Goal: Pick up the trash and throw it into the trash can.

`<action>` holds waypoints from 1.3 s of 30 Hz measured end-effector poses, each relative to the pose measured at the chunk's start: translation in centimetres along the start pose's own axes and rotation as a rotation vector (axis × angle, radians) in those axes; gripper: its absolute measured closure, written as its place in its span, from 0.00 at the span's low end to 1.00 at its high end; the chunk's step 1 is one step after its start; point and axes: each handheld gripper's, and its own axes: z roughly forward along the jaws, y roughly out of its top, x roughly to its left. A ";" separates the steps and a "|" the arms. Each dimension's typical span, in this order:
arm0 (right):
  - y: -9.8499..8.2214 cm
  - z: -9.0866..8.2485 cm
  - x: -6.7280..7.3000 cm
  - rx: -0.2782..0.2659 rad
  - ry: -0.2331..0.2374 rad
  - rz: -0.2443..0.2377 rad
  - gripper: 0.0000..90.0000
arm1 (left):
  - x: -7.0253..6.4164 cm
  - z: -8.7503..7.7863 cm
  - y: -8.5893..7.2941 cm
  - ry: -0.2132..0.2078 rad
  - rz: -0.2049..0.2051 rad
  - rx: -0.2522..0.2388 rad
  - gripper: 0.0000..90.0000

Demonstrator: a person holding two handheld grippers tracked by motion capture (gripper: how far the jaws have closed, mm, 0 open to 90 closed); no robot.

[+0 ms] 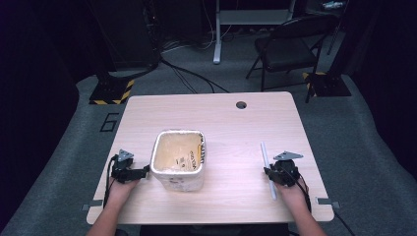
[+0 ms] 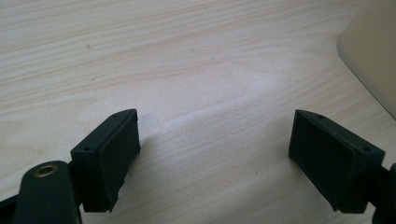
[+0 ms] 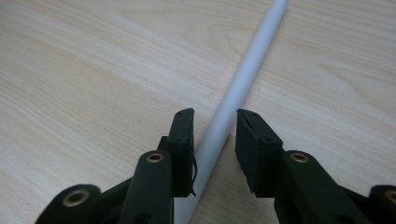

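A thin white rod (image 1: pixel 268 170) lies on the wooden table (image 1: pixel 231 123), at the right, pointing away from me. My right gripper (image 1: pixel 281 173) sits low over its near part. In the right gripper view the rod (image 3: pixel 243 79) runs between the two jaws of the right gripper (image 3: pixel 214 122); they stand narrowly apart around it, with a slit of table showing at the left pad (image 3: pixel 186 140). A cream plastic tub (image 1: pixel 178 158) stands left of centre. My left gripper (image 1: pixel 140 172) rests just left of the tub, jaws wide open on bare wood (image 2: pixel 215 126). The tub's wall (image 2: pixel 373 56) shows at right.
A round cable hole (image 1: pixel 241 104) is in the table's far edge. Beyond the table stand a black folding chair (image 1: pixel 290 46) and stand bases with yellow-black tape (image 1: pixel 112 92). Bare wood stretches behind the tub and between both grippers.
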 end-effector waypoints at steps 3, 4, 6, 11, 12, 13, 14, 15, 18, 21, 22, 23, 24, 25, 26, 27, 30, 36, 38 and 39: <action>0.1 0.1 0.2 0.002 -0.012 -0.006 0.78 | 0.0 0.0 0.0 0.000 0.001 0.000 0.18; 0.1 0.1 0.3 0.005 -0.011 0.003 0.79 | 0.0 0.0 0.0 0.000 0.000 0.000 0.18; 0.1 0.2 0.3 0.001 -0.016 -0.005 0.81 | 0.0 0.0 0.0 0.000 0.001 0.000 0.18; 0.2 0.3 0.5 0.004 -0.013 -0.005 0.87 | 0.0 0.0 0.0 0.000 0.000 0.000 0.18; 0.2 0.3 0.5 0.005 -0.015 -0.008 0.87 | 0.0 0.0 0.0 0.000 -0.001 0.002 0.18; 0.3 0.3 0.6 0.003 -0.016 -0.013 0.87 | 0.0 0.0 0.0 0.001 0.001 0.000 0.18; 0.3 0.3 0.6 0.003 -0.016 -0.013 0.87 | 0.0 0.0 0.0 0.001 0.001 0.000 0.18; 0.3 0.4 0.6 0.006 -0.015 -0.010 0.87 | 0.0 0.0 0.0 0.000 0.000 0.000 0.18; 0.4 0.3 0.6 0.003 -0.016 -0.016 0.87 | 0.0 0.0 0.0 0.000 0.000 0.000 0.18; 0.7 0.0 0.6 -0.015 -0.009 -0.016 0.87 | 0.0 0.0 0.0 0.001 0.001 0.000 0.18; 1.0 -0.3 0.7 -0.026 -0.003 -0.015 0.87 | 0.0 0.0 0.0 0.000 0.000 0.000 0.18; 1.0 -0.3 0.7 -0.026 -0.003 -0.015 0.87 | 0.0 0.0 0.0 0.000 0.000 0.000 0.18; 1.3 -0.8 0.8 -0.042 0.004 -0.019 0.87 | 0.0 0.0 0.0 0.000 0.000 0.000 0.18; 1.3 -0.8 0.8 -0.042 0.004 -0.019 0.87 | 0.0 0.0 0.0 0.000 0.000 0.000 0.18; 1.4 -0.9 0.9 -0.047 0.006 -0.017 0.87 | 0.0 0.0 0.0 0.000 0.000 0.000 0.18; 1.5 -1.1 1.0 -0.053 0.009 -0.021 0.87 | 0.0 0.0 0.0 0.000 0.000 0.000 0.18; 2.0 -1.6 1.5 -0.061 0.012 -0.035 0.87 | 0.0 0.0 0.0 0.000 0.001 0.001 0.18; 2.6 -2.2 2.0 -0.072 0.021 -0.044 0.87 | 0.0 0.0 0.0 0.000 0.001 0.001 0.18; 2.8 -2.5 2.2 -0.079 0.024 -0.047 0.87 | 0.0 0.0 0.0 0.000 0.001 0.001 0.18; 3.1 -2.7 2.3 -0.080 0.028 -0.048 0.87 | 0.0 0.0 0.0 0.000 0.001 0.001 0.18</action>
